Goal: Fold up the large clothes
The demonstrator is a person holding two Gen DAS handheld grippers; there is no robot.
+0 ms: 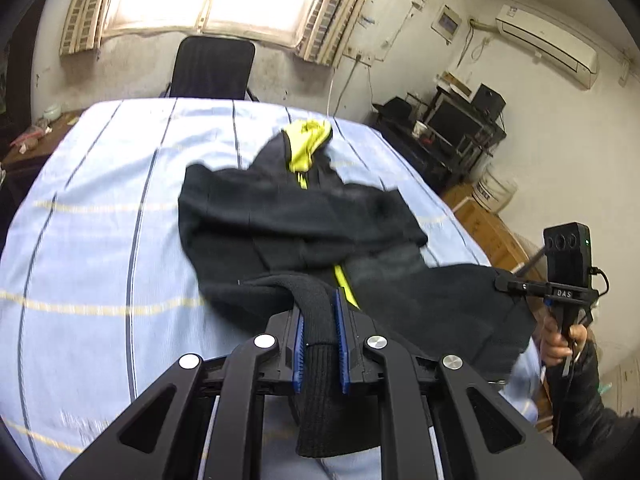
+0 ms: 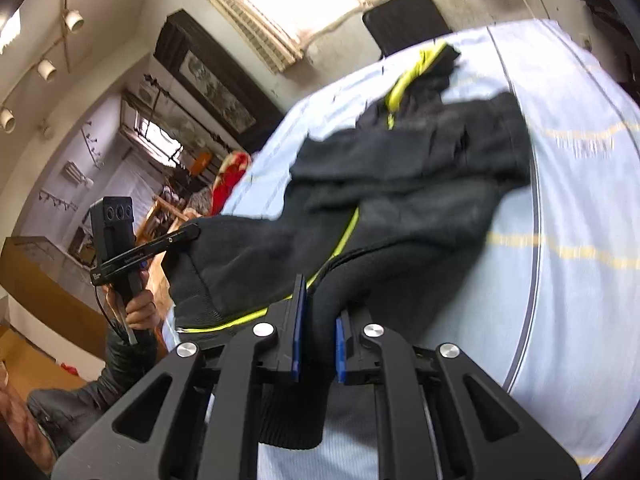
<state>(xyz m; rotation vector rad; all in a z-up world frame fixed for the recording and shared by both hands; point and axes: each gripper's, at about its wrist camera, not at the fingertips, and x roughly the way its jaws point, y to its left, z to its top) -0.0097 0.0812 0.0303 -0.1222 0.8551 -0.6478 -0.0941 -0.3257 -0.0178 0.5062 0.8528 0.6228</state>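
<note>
Ribbed cuffs sat clamped between blue pads: left gripper (image 1: pixel 320 316) and right gripper (image 2: pixel 319 316) each closed on a sleeve. Black jacket (image 1: pixel 296 216) with yellow-green zipper (image 1: pixel 300 160) lay rumpled on striped blue sheet (image 1: pixel 100 220).

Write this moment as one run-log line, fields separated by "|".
step: folding | left tongs: shut on jacket cuff | right tongs: shut on other cuff | jacket on striped sheet

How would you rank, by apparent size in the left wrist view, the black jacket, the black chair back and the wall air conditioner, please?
1. black jacket
2. and 3. black chair back and wall air conditioner look alike; distance makes ranking unsure.
</note>
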